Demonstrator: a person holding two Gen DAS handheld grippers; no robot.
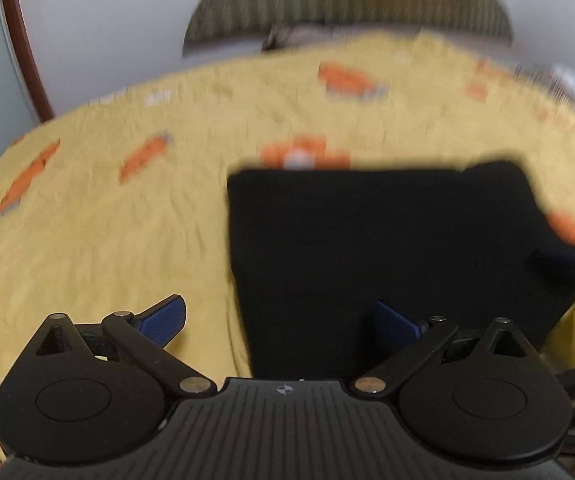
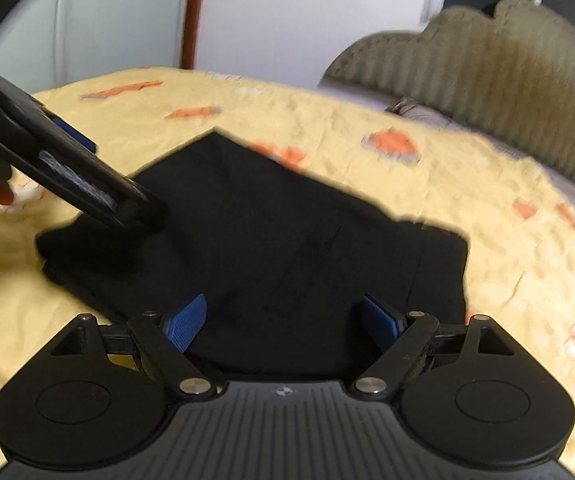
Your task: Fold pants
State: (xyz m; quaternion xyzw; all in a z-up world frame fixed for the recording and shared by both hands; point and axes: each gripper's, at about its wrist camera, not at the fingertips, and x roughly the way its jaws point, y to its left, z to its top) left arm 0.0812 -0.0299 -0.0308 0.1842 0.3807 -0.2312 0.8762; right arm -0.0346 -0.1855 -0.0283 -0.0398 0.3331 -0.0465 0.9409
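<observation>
Folded black pants on a yellow bedspread, both claws spread wide.

Left wrist view: the left gripper hangs with its jaws apart and nothing between them, its right pad over the near edge of the pants, which lie folded flat on the bedspread. Right wrist view: the right gripper gapes empty above the pants; the left gripper reaches in from the left over their edge.
</observation>
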